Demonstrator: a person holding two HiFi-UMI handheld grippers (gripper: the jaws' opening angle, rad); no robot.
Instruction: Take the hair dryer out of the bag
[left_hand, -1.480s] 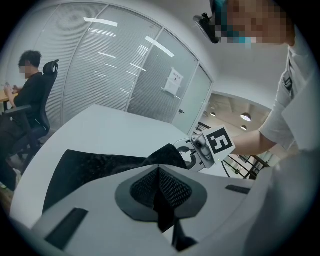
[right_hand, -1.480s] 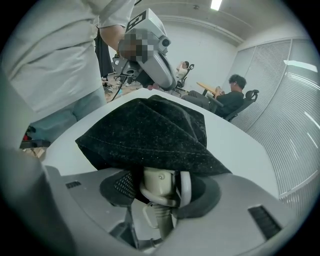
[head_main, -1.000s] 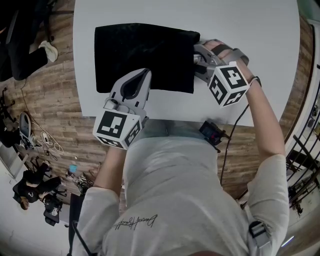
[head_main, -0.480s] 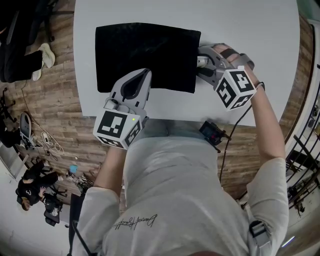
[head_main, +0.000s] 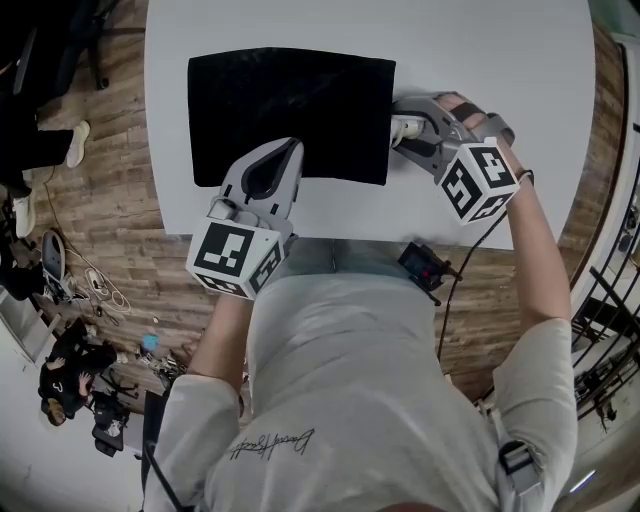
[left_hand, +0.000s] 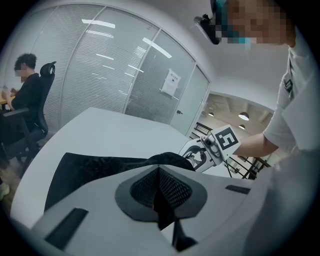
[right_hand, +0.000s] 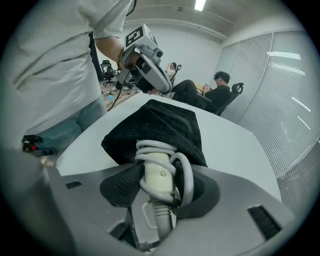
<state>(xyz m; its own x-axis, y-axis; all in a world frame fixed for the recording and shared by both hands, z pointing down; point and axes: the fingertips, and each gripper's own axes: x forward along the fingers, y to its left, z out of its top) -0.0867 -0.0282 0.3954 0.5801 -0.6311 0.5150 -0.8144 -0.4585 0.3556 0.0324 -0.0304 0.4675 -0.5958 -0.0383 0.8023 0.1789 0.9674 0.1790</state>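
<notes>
A black fabric bag (head_main: 290, 115) lies flat on the white table (head_main: 500, 60). My left gripper (head_main: 283, 152) rests on the bag's near edge, shut on a pinch of its cloth (left_hand: 159, 210). At the bag's right opening my right gripper (head_main: 402, 131) is shut on the hair dryer's cream handle (right_hand: 159, 175), which has its grey cord wound around it. In the right gripper view the handle sticks out of the bag mouth (right_hand: 160, 125) between the pads. The dryer's body stays hidden inside the bag.
A small black device (head_main: 425, 265) with a cable sits at the table's near edge, close to my body. Two people sit in office chairs (right_hand: 215, 95) beyond the table. Glass partitions (left_hand: 115, 70) stand behind it.
My right gripper has drawn to the right, and the cream handle now shows outside the bag's opening. The left gripper and the bag have stayed put.
</notes>
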